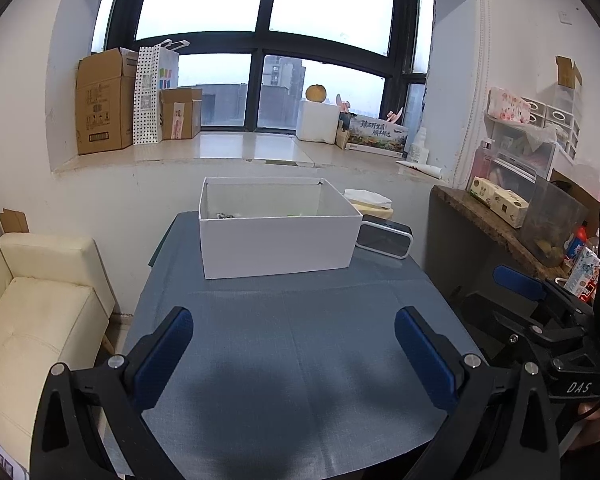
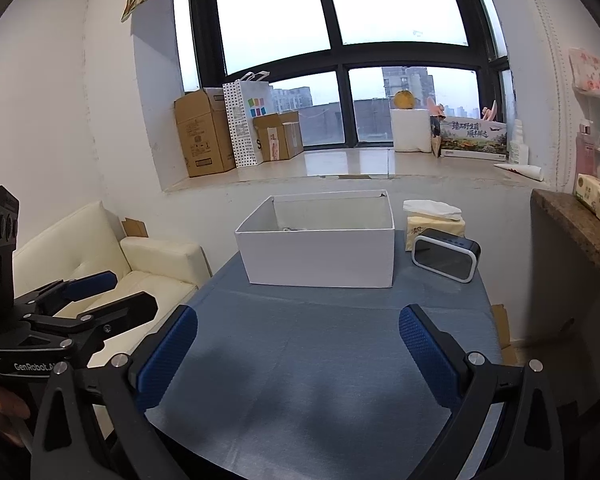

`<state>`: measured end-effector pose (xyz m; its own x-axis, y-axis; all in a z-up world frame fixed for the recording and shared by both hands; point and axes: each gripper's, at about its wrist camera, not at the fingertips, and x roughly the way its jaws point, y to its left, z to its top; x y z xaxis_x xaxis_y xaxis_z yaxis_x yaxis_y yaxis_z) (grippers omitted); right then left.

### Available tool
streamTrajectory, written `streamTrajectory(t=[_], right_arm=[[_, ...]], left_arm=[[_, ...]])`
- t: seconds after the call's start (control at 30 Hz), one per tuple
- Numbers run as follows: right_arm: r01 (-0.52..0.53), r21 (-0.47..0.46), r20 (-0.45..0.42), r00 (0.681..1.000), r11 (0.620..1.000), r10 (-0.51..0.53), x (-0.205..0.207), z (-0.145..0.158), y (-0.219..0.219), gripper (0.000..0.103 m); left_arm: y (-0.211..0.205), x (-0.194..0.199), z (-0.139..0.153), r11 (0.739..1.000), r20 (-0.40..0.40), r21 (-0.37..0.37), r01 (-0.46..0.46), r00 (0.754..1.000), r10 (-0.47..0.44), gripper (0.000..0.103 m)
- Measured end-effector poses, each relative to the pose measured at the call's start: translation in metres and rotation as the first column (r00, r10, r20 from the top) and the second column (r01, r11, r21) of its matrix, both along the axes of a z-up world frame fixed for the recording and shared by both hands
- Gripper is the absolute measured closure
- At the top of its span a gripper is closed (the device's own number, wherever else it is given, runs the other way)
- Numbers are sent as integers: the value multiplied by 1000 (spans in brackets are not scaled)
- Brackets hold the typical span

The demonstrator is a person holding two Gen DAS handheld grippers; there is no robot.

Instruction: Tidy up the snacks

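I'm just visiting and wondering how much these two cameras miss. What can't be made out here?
- Inside of the white box: in both views its front wall hides the bottom; only scraps of something show at the back left.
- Tissue pack: partly hidden by the clock in the right view and by the box in the left view.
- Print on the cardboard boxes on the window sill: too small to read.
- The person: only a bit of hand shows at the picture's edge.

Contents of the white box point(image 1: 276, 244), mostly hidden behind its front wall.
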<state>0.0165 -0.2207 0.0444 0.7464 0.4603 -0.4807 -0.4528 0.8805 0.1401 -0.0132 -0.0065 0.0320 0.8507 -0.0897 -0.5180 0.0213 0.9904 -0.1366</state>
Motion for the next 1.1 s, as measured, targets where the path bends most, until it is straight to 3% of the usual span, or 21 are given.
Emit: streamTrajectory(t=[1.1], right_arm=[[-14, -2, -6, 1000, 1000, 14, 0, 1, -1, 0]], left_arm=[[0, -2, -3, 1000, -3, 4, 5, 1000, -5, 0]])
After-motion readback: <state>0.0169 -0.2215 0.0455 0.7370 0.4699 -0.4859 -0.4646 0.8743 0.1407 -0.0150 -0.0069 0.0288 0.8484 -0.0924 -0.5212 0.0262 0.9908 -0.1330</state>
